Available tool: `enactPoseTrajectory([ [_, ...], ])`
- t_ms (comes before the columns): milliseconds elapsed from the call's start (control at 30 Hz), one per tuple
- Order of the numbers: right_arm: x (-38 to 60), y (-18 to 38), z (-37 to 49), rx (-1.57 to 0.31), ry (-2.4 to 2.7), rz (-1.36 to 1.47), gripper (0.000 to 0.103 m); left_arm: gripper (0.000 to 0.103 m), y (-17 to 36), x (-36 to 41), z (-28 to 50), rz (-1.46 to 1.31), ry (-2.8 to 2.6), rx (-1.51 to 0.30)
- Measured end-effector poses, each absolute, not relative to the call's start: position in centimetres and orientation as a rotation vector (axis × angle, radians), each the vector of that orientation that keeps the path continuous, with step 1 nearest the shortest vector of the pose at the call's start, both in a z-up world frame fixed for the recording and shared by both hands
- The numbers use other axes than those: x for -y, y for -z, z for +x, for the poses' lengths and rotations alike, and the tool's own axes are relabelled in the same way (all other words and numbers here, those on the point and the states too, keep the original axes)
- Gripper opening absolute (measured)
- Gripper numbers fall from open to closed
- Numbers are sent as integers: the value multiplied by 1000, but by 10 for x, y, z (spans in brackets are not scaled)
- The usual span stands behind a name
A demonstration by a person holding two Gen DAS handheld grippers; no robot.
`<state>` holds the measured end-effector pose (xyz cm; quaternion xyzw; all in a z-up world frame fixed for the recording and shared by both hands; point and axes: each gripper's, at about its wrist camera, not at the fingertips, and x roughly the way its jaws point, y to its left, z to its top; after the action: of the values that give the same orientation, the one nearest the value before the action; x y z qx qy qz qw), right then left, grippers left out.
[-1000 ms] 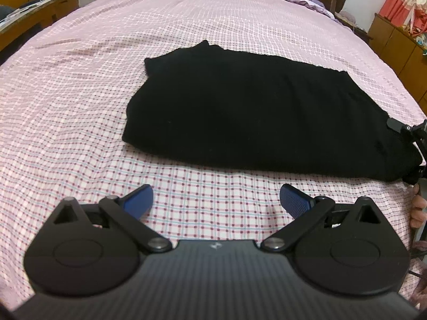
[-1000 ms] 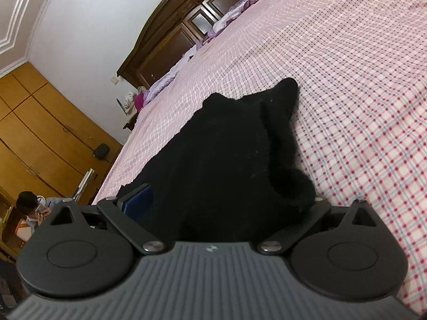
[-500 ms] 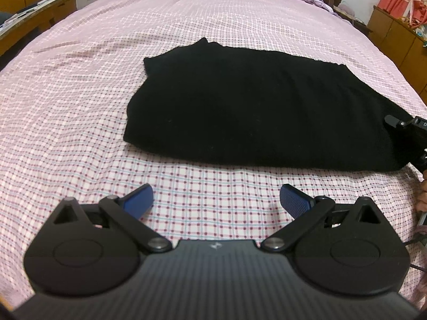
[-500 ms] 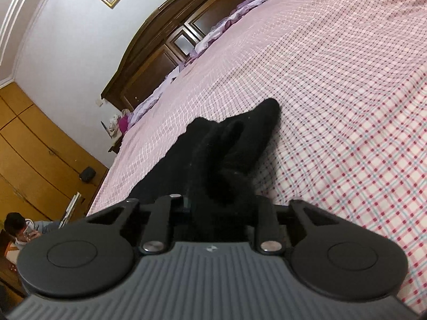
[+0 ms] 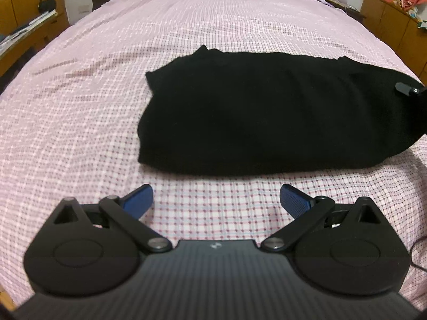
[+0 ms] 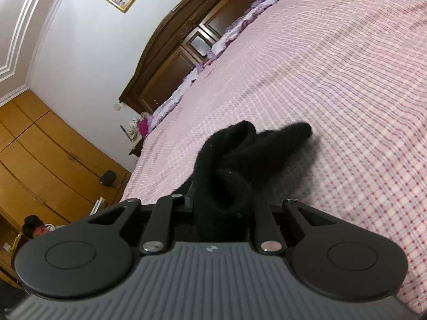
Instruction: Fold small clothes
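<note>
Jaws of the right gripper (image 6: 222, 210) were clamped on a bunched corner of the black knit garment (image 5: 267, 122); the left gripper (image 5: 216, 194) hung spread, empty, just short of its near edge. Garment lay flat on the pink checked bedsheet (image 5: 106, 80). Risk: a one-sided pull could drag or skew the fold, or thick knit could slip free.

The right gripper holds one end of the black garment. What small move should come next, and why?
Probably carry the right gripper, shut on the bunched end of the black garment, across toward the garment's far end to fold it. The rest lies flat on the checked bedsheet, and the left gripper is open, short of the cloth.
</note>
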<state>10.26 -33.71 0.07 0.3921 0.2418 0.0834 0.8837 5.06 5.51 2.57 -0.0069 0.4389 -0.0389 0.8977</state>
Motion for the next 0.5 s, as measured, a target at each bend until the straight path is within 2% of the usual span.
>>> enactPoseTrajectory([
  [500,275,-66,122,-466,-246,679,18,103,-34,-88,64,-68,35,-888],
])
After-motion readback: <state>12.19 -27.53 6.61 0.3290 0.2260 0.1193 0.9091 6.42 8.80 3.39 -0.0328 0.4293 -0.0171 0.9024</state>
